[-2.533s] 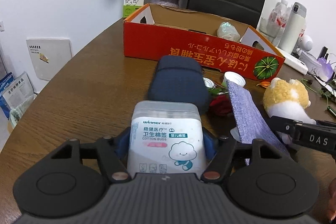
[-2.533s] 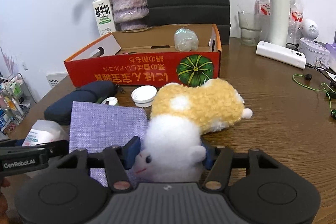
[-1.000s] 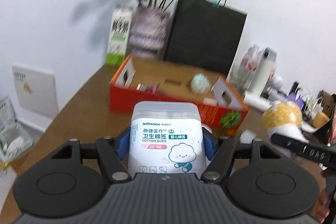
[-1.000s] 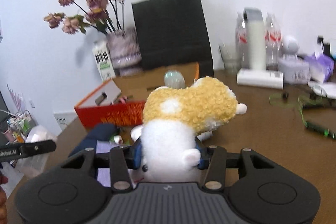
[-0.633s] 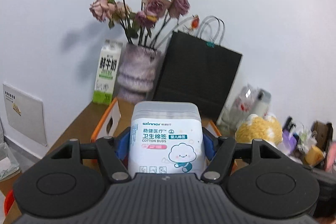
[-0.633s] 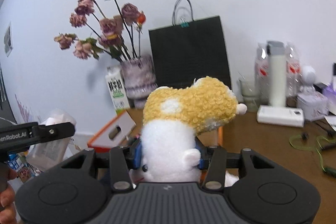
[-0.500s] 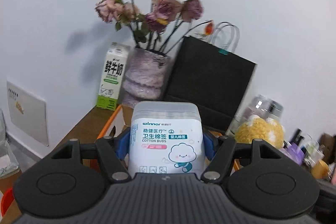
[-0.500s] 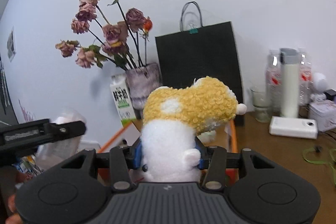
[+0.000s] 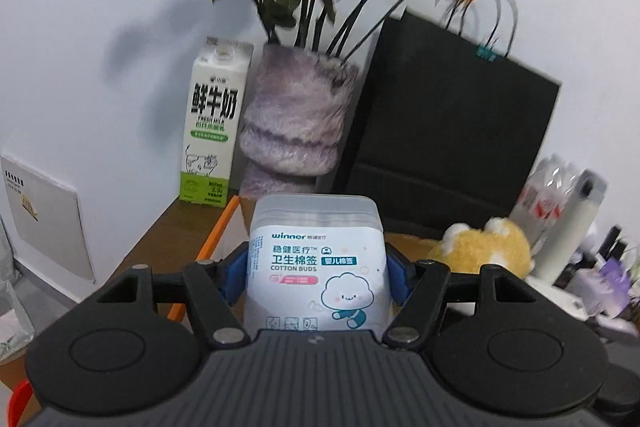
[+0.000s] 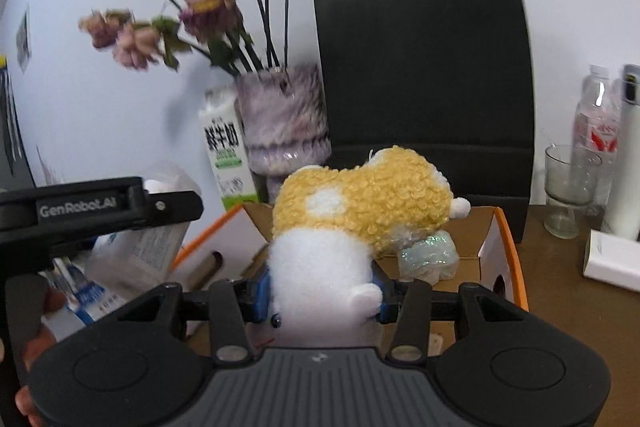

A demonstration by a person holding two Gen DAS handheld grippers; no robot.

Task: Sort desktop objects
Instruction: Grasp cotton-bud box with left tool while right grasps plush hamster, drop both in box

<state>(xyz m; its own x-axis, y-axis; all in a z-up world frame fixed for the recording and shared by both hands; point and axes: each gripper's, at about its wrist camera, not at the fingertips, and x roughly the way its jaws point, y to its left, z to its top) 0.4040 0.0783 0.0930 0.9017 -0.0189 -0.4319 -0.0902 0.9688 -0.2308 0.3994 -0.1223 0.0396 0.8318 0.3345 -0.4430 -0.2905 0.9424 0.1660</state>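
My left gripper [image 9: 316,277] is shut on a clear cotton bud box [image 9: 316,259] with a white and blue label, held up in the air above the near edge of the orange cardboard box [image 9: 212,239]. My right gripper [image 10: 322,291] is shut on a yellow and white plush toy [image 10: 360,211] and holds it over the open orange cardboard box [image 10: 500,251]. The plush also shows at the right in the left wrist view [image 9: 480,247]. The left gripper with its box shows at the left in the right wrist view [image 10: 120,211].
A milk carton [image 9: 212,123], a purple vase of dried flowers [image 9: 296,131] and a black paper bag [image 9: 452,131] stand behind the box. A shiny wrapped item [image 10: 428,255] lies inside the box. A glass [image 10: 568,187], bottles [image 10: 600,123] and a white device [image 10: 616,259] stand at the right.
Both grippers have lifted their objects off the table and carried them forward to the orange box. The vase, carton and bag now look closer. The grips have not changed.
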